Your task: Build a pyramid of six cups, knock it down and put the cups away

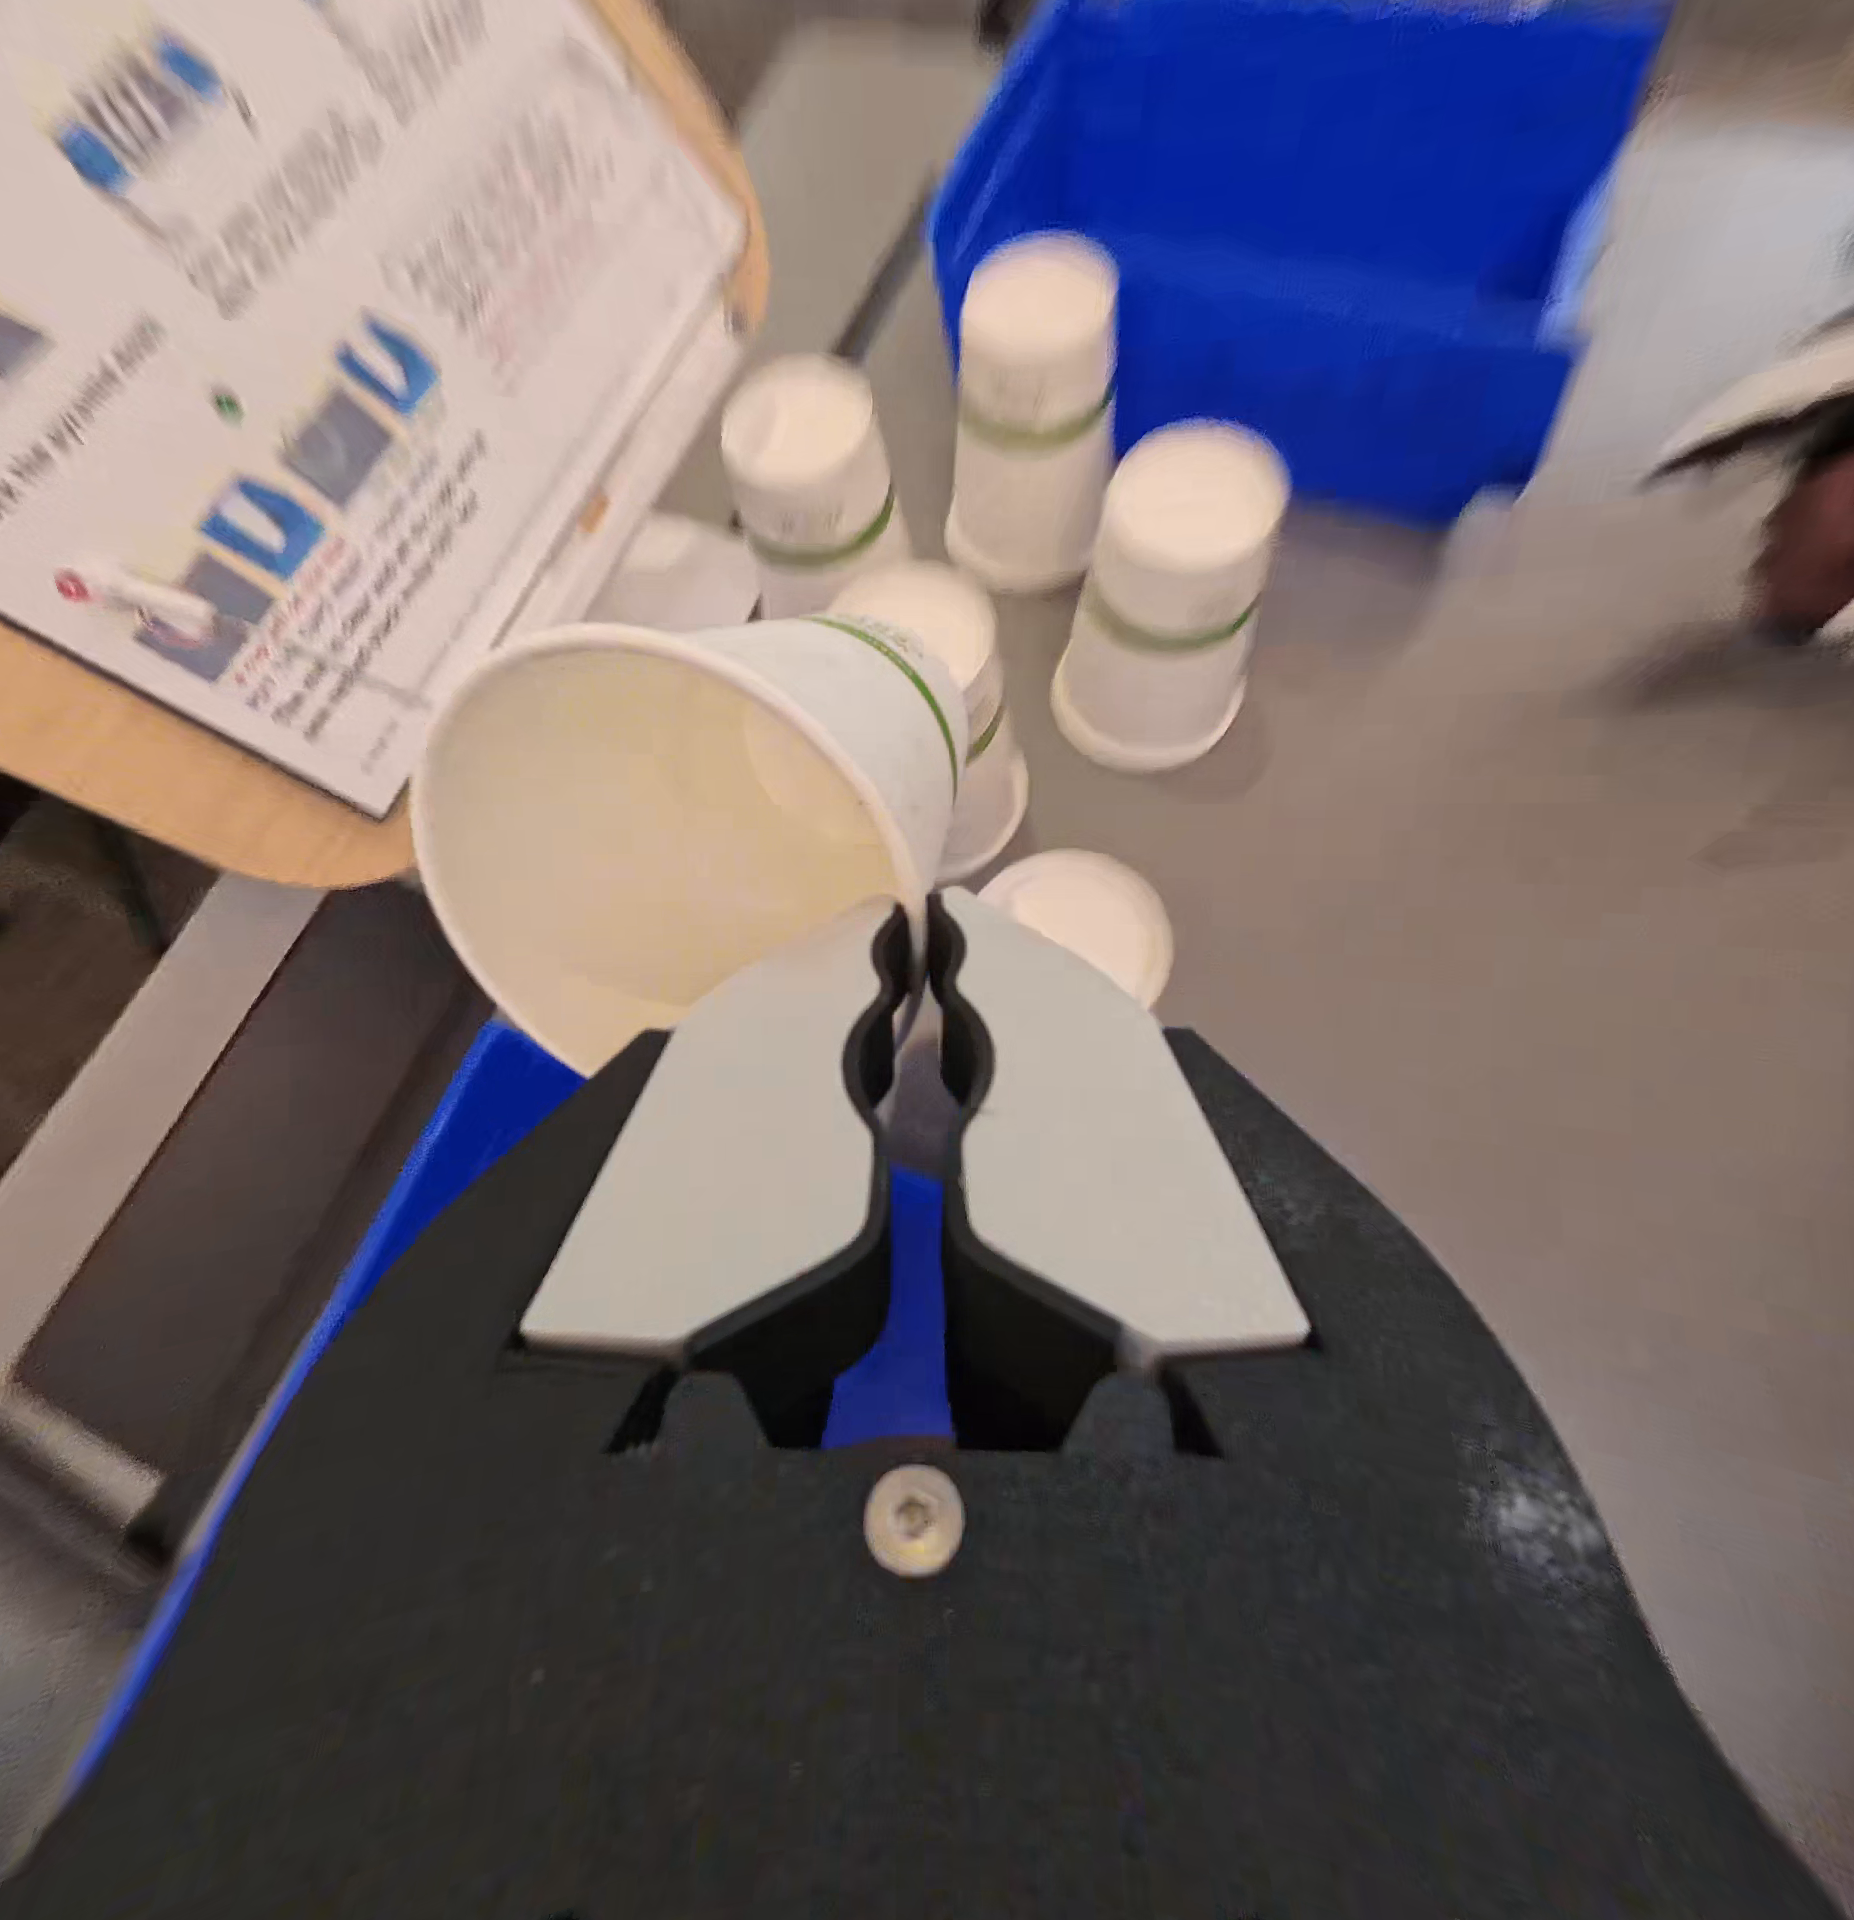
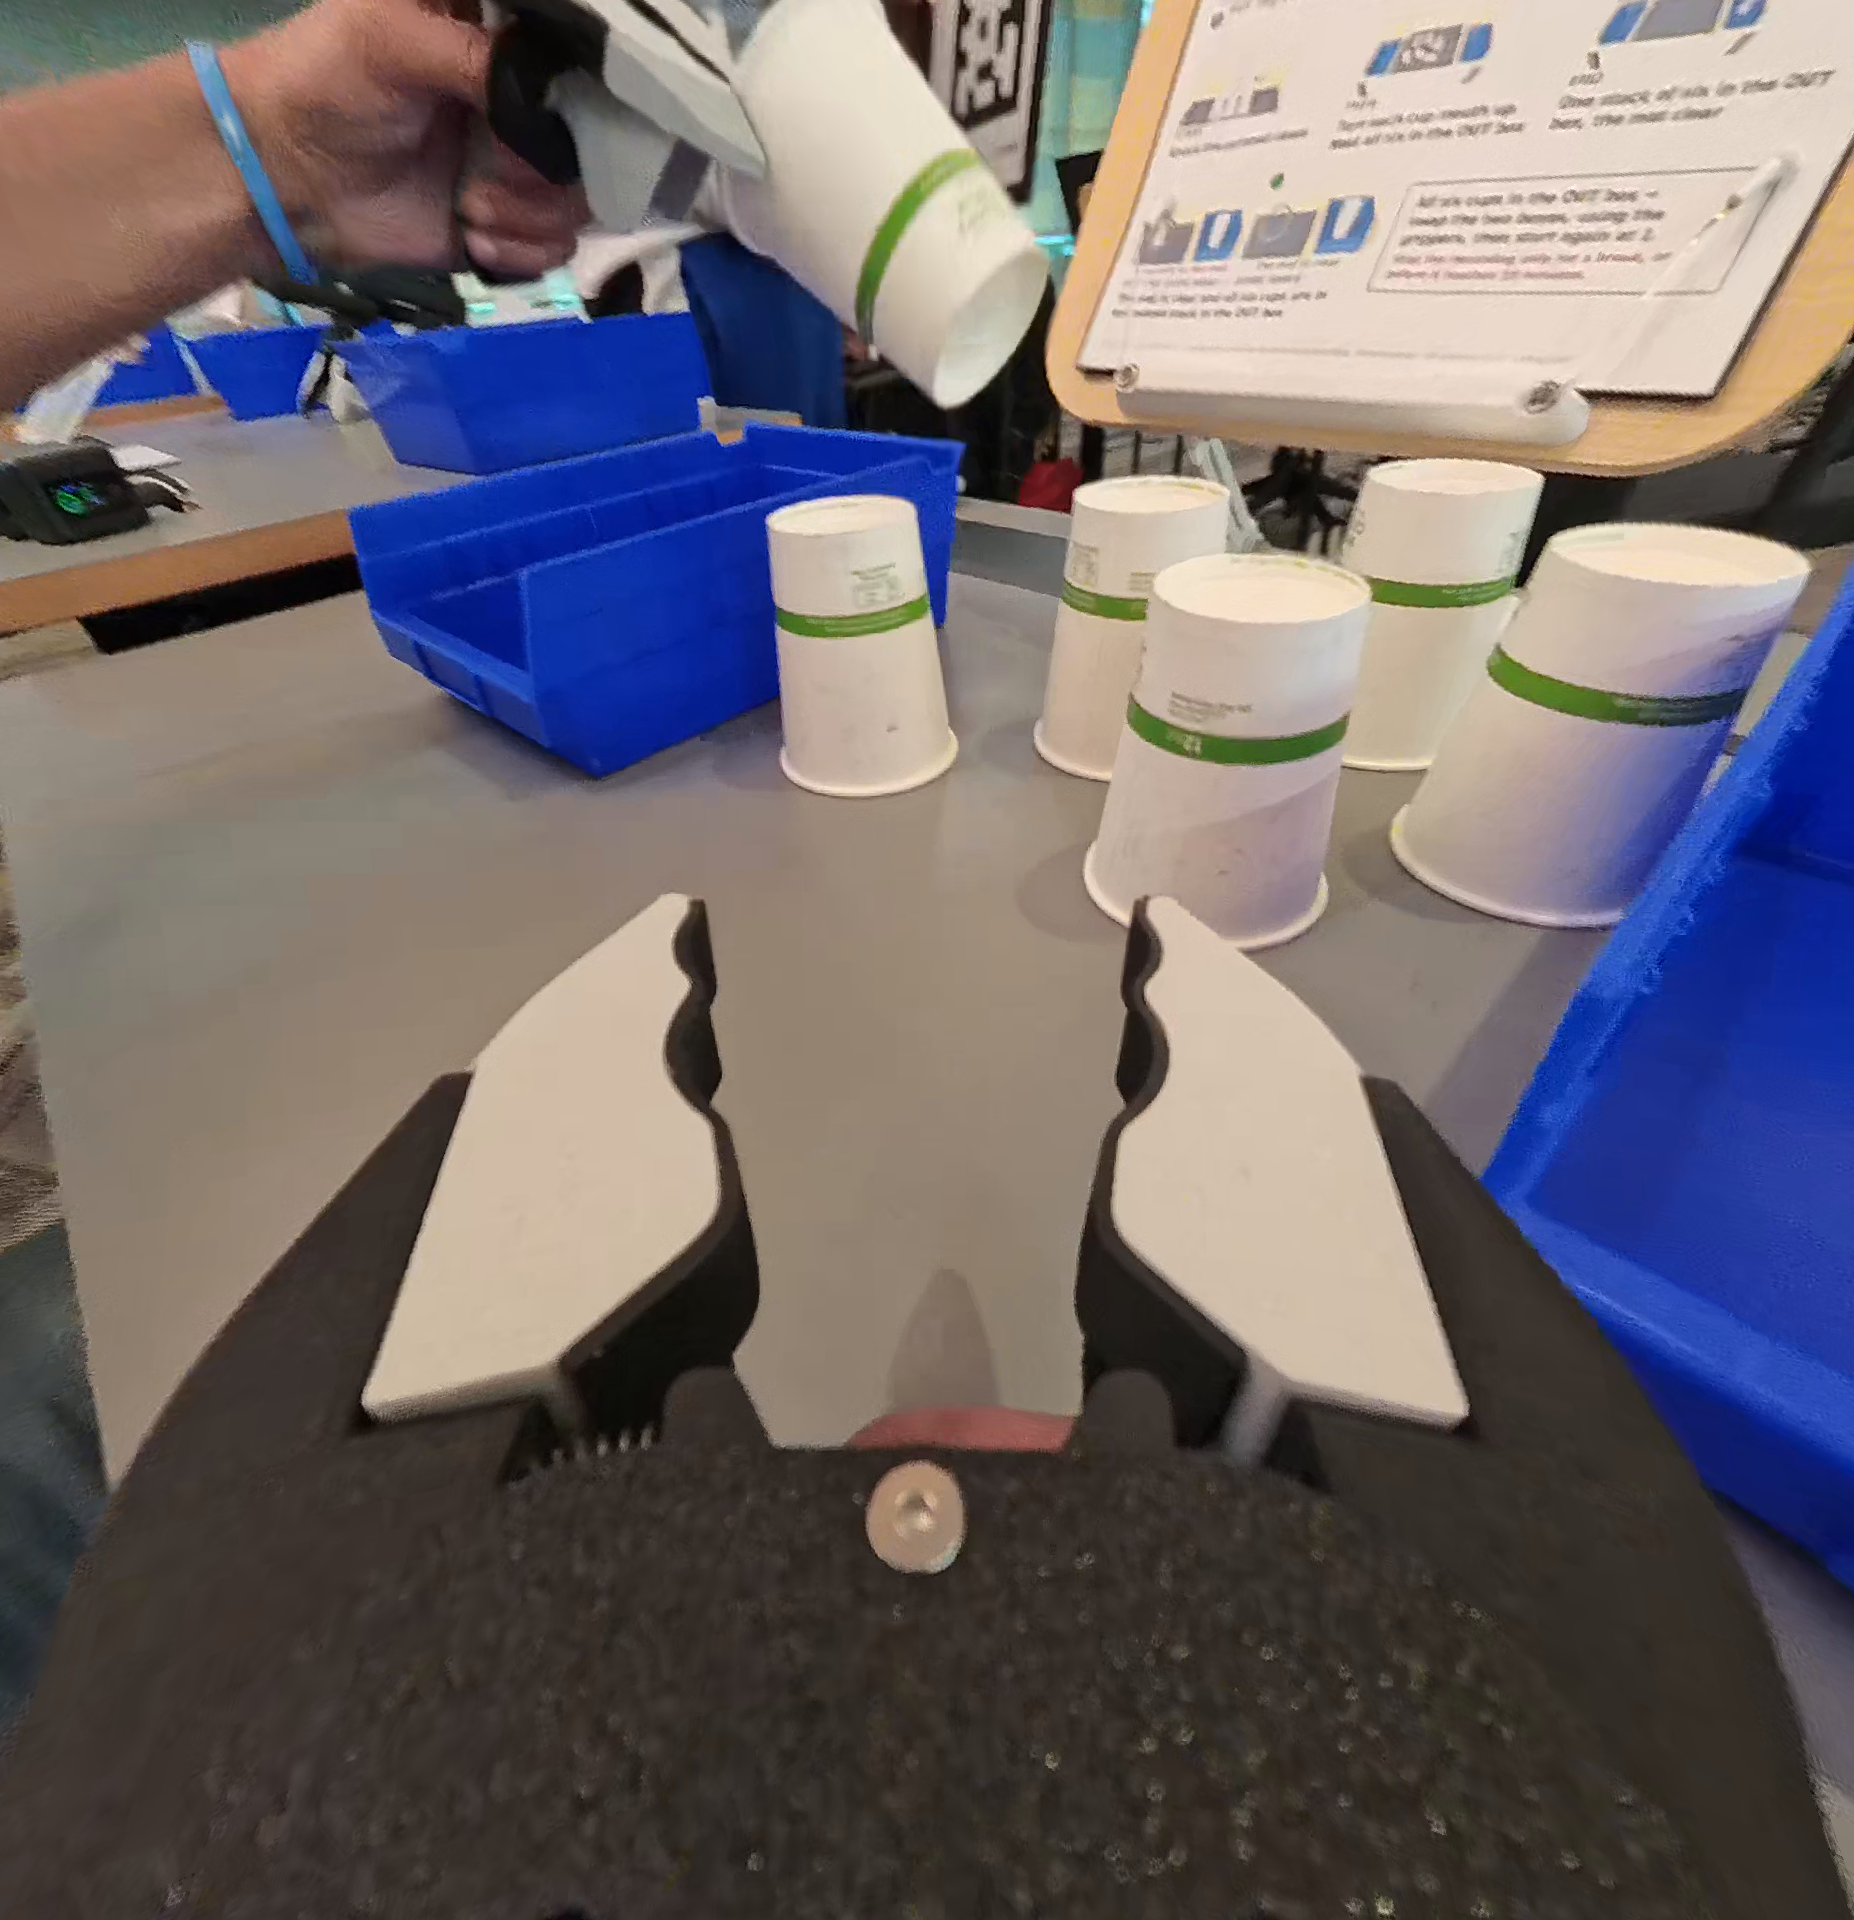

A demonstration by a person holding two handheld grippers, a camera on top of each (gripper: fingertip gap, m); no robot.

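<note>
My left gripper (image 1: 928, 914) is shut on the rim of a white paper cup with a green band (image 1: 684, 790) and holds it tilted in the air above the table. The right wrist view shows this gripper (image 2: 736, 135) in a hand at the top left, with the held cup (image 2: 881, 197). Several more cups stand upside down on the grey table (image 2: 383, 883), close together (image 2: 1224, 748), with one a little apart to the left (image 2: 861, 655). They also show in the left wrist view (image 1: 1172, 592). My right gripper (image 2: 918, 914) is open and empty, low over the table in front of the cups.
A blue bin (image 2: 611, 613) stands at the table's far left, and another blue bin (image 2: 1733, 1143) at the right edge beside my right gripper. A wooden board with an instruction sheet (image 2: 1474, 208) leans over the back of the table. Another table with bins stands behind.
</note>
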